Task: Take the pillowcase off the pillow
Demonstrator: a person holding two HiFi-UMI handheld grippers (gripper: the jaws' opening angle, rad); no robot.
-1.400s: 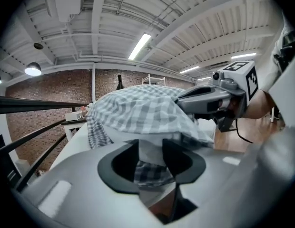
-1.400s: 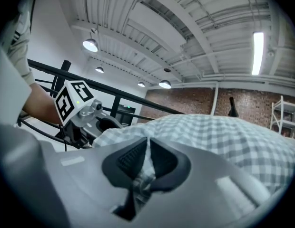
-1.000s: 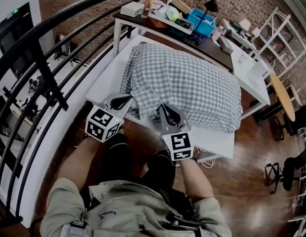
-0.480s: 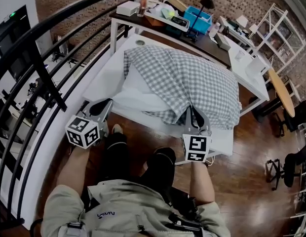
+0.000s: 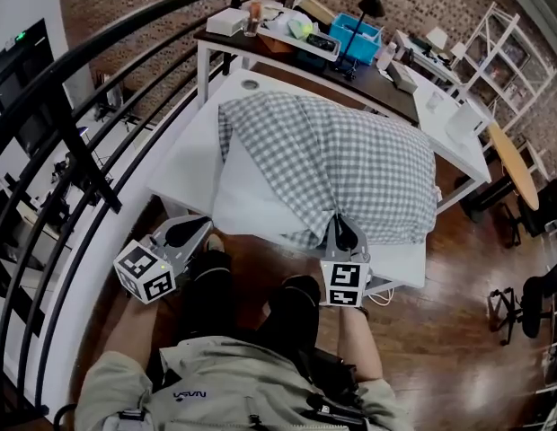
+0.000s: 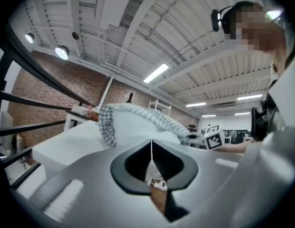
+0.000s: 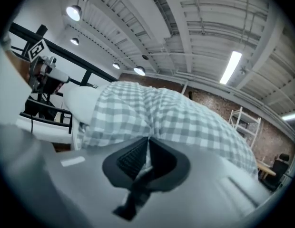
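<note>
A grey-and-white checked pillowcase point(image 5: 350, 160) lies on the white table point(image 5: 193, 142). The bare white pillow point(image 5: 260, 200) sticks out of its open near-left end. My right gripper point(image 5: 343, 224) is shut on the pillowcase's near edge, and checked cloth point(image 7: 176, 118) bunches right at the jaw tips point(image 7: 148, 139). My left gripper point(image 5: 199, 227) is off the table's near-left corner, shut at the pillow's white corner. In the left gripper view a thin white strip runs between the closed jaws point(image 6: 151, 141), with the pillow point(image 6: 133, 127) and pillowcase point(image 6: 138, 110) beyond.
A black railing point(image 5: 81, 106) curves along the left. Behind the table stands a dark desk with a blue bin point(image 5: 364, 39) and a lamp. A white desk point(image 5: 458, 124) and shelves are at the right. The person's knees are just under the table's near edge, over wooden floor.
Both grippers came back toward the person and the left one swung out to the left. The white pillow, covered a second ago, now shows widely out of the pillowcase's open end.
</note>
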